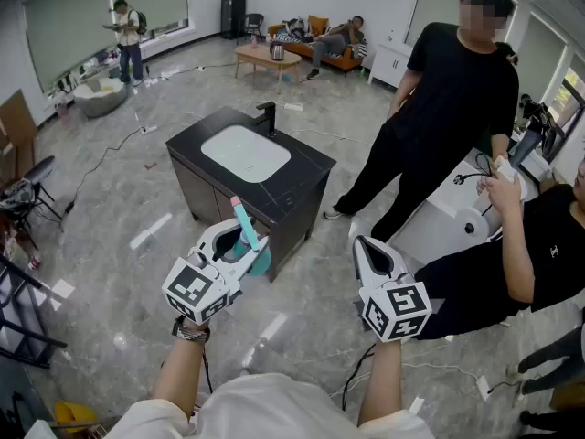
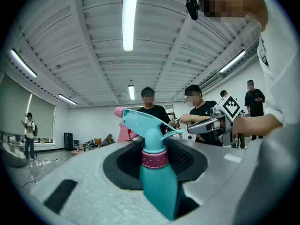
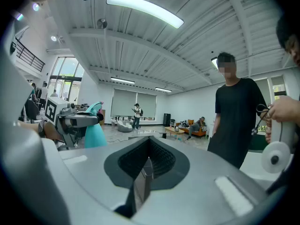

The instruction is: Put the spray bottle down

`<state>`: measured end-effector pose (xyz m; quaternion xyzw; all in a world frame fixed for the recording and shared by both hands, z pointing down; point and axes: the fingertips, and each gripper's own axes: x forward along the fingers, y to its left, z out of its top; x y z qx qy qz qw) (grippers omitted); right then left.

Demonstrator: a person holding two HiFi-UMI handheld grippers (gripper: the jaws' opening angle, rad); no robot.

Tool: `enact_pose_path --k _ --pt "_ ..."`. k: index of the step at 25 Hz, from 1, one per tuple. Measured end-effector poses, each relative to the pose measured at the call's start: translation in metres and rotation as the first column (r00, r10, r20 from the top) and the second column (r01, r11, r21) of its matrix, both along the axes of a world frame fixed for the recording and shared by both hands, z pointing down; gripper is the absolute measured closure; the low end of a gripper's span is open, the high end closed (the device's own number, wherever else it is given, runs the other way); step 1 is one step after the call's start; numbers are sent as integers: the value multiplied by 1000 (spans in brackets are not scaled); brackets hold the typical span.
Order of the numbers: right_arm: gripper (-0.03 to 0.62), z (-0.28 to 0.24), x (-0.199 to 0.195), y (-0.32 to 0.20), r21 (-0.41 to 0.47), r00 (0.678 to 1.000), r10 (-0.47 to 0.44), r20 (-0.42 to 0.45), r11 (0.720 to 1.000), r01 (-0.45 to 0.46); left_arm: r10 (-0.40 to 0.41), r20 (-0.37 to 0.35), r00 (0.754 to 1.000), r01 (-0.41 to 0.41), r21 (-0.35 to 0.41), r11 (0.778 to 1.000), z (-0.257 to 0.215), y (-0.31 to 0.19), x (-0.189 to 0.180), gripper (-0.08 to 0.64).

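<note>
Holding spray bottle (image 1: 247,233) upright in left claw (image 1: 243,246), nozzle (image 1: 236,201) seemingly facing away, right claw (image 3: 147,162) clenched.

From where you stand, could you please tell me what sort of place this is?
Probably an open office or lab hall, not a home: a freestanding sink unit stands mid-floor, with a sofa and low table by the far wall.
</note>
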<state>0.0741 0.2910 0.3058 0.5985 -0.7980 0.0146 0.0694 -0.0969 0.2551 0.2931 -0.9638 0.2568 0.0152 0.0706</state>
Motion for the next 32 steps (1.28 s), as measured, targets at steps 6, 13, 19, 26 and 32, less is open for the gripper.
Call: enact_pose_path --k 6,13,19,26,32 --pt "584 -10 8 0 36 996 -62 62 998 60 -5 4 1000 5 -18 1000 8 1 14 414" --pt "584 -2 26 -2 41 988 -139 73 990 136 -26 17 1000 27 -21 999 17 7 40 414" --pt "584 13 35 -25 -3 979 -159 130 987 160 -28 13 1000 28 -26 999 16 -16 52 414" --pt "584 21 43 -100 16 985 -137 102 991 136 -15 2 1000 15 -24 1000 28 -94 60 414" --pt "584 25 49 -179 23 993 -107 48 994 106 6 -10 1000 -6 -25 1000 32 -177 70 414"
